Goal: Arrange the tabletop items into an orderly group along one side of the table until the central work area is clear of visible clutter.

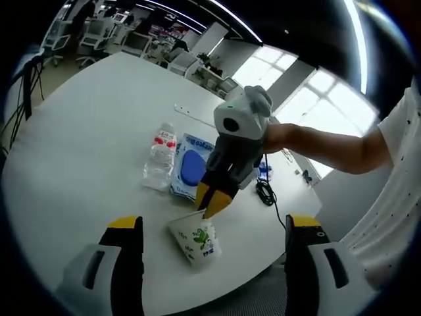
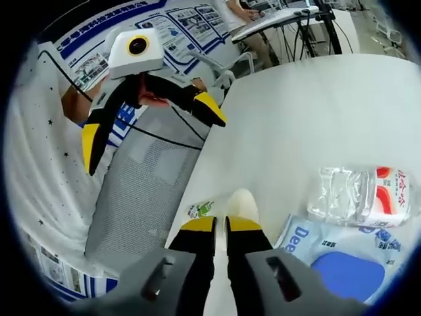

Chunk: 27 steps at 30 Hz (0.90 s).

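The left gripper view takes in the whole white surface [image 1: 85, 131] from above its near edge, with the right hand-held gripper [image 1: 214, 201] reaching in from the right, its yellow-tipped jaws pinched on the rim of a paper cup [image 1: 196, 241] printed with green. The cup lies on its side near the surface's edge; whether anything is inside cannot be told. Just beyond it are a clear plastic bottle [image 1: 160, 158] with a red and white label, and beside that a blue and white packet [image 1: 191, 166]. The right gripper view is much closer: its jaws stand nearly together on the cup's rim [image 2: 240, 204], with the bottle [image 2: 360, 195] and packet [image 2: 342, 253] to their right. The left hand-held gripper [image 2: 154, 131] hangs off the surface by a mesh chair [image 2: 141, 191], jaws spread wide, holding nothing.
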Each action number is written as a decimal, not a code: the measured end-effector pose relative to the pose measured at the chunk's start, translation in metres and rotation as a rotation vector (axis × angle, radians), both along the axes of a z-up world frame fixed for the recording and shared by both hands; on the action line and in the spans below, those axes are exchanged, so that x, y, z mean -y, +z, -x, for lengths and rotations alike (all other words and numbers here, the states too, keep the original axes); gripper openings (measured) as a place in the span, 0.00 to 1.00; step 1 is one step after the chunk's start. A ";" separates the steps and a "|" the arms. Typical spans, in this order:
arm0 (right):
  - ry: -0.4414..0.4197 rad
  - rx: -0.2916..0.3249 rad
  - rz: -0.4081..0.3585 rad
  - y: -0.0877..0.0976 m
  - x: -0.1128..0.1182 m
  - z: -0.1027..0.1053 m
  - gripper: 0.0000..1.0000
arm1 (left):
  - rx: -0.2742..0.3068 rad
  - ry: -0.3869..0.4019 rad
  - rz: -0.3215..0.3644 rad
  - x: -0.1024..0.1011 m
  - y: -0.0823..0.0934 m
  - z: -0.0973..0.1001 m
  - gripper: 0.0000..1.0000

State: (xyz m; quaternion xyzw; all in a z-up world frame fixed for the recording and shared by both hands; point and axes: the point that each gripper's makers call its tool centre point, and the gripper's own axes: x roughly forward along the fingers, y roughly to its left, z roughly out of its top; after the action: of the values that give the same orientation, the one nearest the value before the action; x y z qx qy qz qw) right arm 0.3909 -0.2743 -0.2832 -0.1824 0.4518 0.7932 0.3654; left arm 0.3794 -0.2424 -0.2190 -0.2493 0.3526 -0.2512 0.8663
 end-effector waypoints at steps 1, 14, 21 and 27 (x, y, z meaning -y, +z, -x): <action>0.002 -0.002 0.002 0.000 0.001 0.001 0.02 | 0.002 0.000 -0.001 0.000 0.000 0.000 0.92; 0.011 -0.013 -0.024 0.019 0.008 0.023 0.00 | 0.015 0.005 0.001 0.000 0.006 0.002 0.91; 0.019 -0.016 -0.046 0.030 0.014 0.039 0.00 | 0.019 0.002 0.004 0.002 0.007 0.004 0.91; -0.034 0.039 -0.103 0.042 0.007 0.034 0.00 | 0.025 0.010 0.006 0.000 0.010 0.003 0.91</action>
State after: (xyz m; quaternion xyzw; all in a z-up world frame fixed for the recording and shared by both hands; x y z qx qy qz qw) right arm 0.3571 -0.2818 -0.2409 -0.1712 0.4059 0.8054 0.3966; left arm 0.3763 -0.2420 -0.2087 -0.2502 0.3398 -0.2511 0.8711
